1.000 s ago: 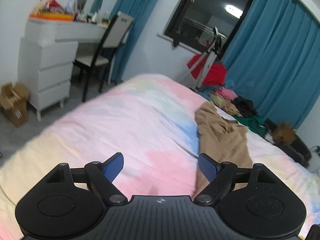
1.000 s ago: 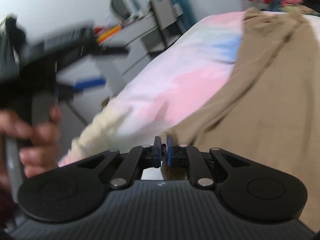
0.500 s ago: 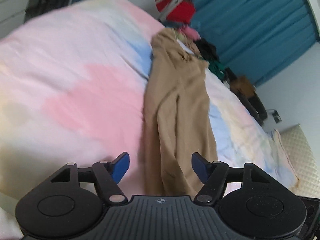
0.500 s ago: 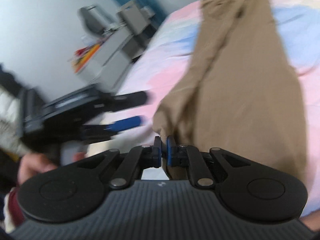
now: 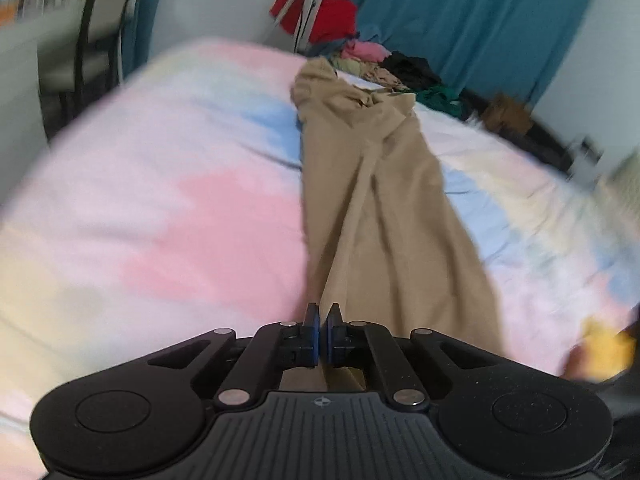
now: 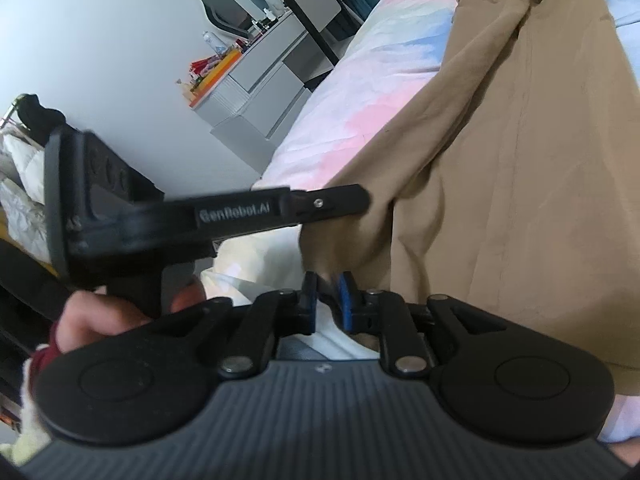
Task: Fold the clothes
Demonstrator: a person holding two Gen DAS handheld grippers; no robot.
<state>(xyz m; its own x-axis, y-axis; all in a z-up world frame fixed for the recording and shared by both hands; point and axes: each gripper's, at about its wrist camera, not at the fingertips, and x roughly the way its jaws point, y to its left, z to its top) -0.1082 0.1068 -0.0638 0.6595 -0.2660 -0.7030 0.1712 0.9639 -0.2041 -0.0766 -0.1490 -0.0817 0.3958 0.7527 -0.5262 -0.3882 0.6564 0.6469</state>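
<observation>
Tan trousers [image 5: 380, 184] lie lengthwise along the pastel bed [image 5: 168, 208], their far end bunched near the foot. My left gripper [image 5: 322, 330] is shut on the near edge of the trousers. In the right wrist view the trousers [image 6: 520, 140] fill the right side, and the left gripper [image 6: 332, 204] reaches in from the left with its tip on the cloth's near corner. My right gripper [image 6: 326, 300] has its jaws slightly apart, with a fold of the tan cloth just above the gap.
A pile of clothes [image 5: 372, 60] and a tripod [image 5: 308, 4] stand beyond the bed's far end before blue curtains [image 5: 460, 16]. A white dresser [image 6: 260, 80] and a chair [image 6: 312, 12] stand left of the bed.
My left gripper was open above the bed; it has come down and shut on the trousers' near edge. My right gripper, shut on that edge before, has parted its jaws slightly.
</observation>
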